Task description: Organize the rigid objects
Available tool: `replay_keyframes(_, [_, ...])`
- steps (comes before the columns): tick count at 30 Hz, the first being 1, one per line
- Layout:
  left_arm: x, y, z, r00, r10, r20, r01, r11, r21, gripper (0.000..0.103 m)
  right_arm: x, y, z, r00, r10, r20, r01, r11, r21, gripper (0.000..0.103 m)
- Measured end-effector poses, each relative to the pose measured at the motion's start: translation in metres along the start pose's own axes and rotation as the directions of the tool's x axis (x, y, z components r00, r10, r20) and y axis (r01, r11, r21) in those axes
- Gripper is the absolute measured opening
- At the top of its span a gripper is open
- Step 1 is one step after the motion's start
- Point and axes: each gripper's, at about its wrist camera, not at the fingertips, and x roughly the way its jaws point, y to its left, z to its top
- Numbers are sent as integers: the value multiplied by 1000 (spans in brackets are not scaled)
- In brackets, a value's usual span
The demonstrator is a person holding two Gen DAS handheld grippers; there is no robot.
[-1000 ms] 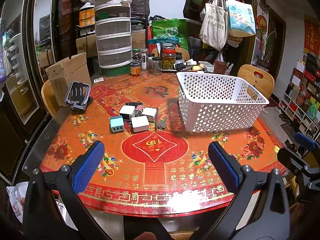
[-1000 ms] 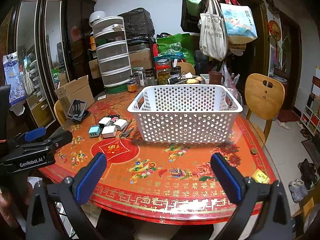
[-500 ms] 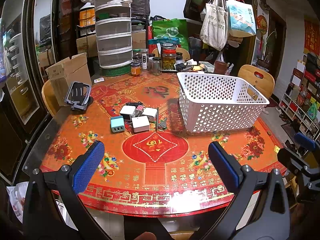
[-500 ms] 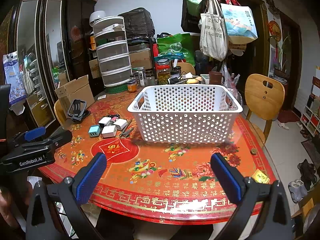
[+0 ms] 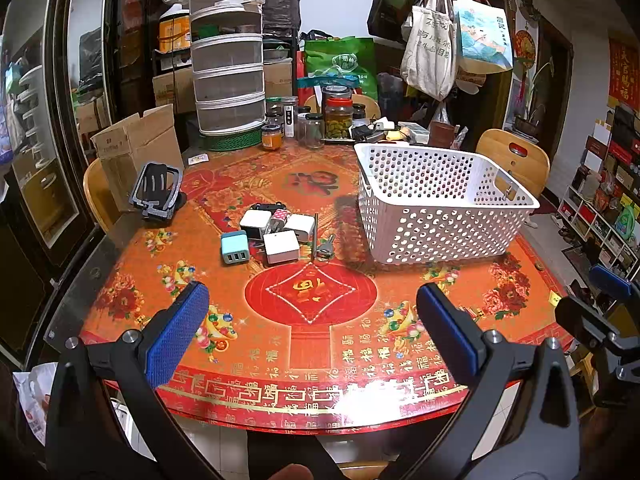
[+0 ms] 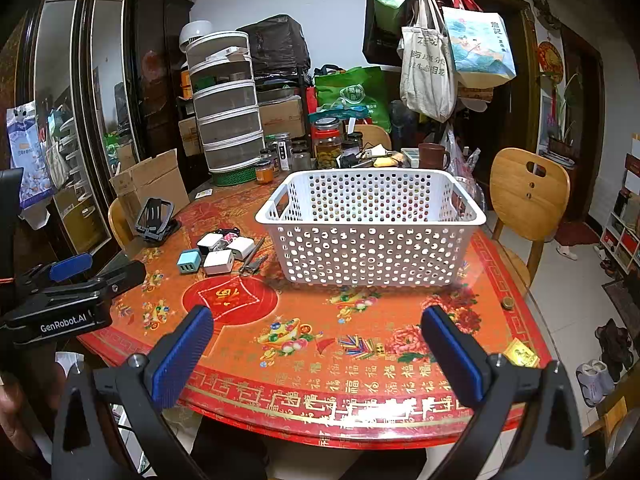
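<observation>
Cluttered red-clothed table (image 5: 312, 344); both grippers (image 5: 312, 320) (image 6: 316, 340) released, holding nothing. Best: reach far-left, pinching teal charger (image 5: 235, 247) squarely, then basket (image 5: 440, 216).

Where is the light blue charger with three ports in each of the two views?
Left wrist view: the light blue charger lies left of centre, at the left end of the charger cluster.
Right wrist view: it lies at middle left, beside the same cluster.
Shared landmark: the white basket to its right.
</observation>
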Motion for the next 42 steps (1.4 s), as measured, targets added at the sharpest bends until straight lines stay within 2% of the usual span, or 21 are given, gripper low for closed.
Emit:
replay_keyframes(29, [4, 0, -5, 1000, 0, -3, 0, 1000, -3, 102, 0, 0, -1, 1000, -3, -8, 3, 1000, -3, 103])
replay_keyframes(31, [4, 0, -5, 1000, 8, 8, -8, 1000, 3, 102, 0, -1, -1, 1000, -3, 0, 3, 1000, 6, 103])
replay_keyframes(33, [3, 5, -4, 998, 7, 58, -6, 1000, -5, 102, 6, -7, -1, 1000, -4, 20, 3, 1000, 23, 103])
replay_keyframes(35, [8, 14, 1, 996, -6, 85, 8, 1000, -21, 102, 13, -23, 5, 999, -28, 32, 27, 999, 31, 103])
replay_keyframes(38, [34, 36, 9, 998, 18, 55, -14, 998, -64, 102, 34, -68, 31, 989, -143, 38, 141, 988, 64, 103])
replay_keyframes(41, [57, 56, 16, 996, 55, 74, -48, 994, -99, 102, 78, -122, 67, 943, -333, -30, 334, 939, 80, 103])
replay_keyframes(42, [67, 62, 17, 996, 61, 66, -54, 993, -108, 102, 97, -140, 78, 932, -356, -75, 361, 928, 89, 103])
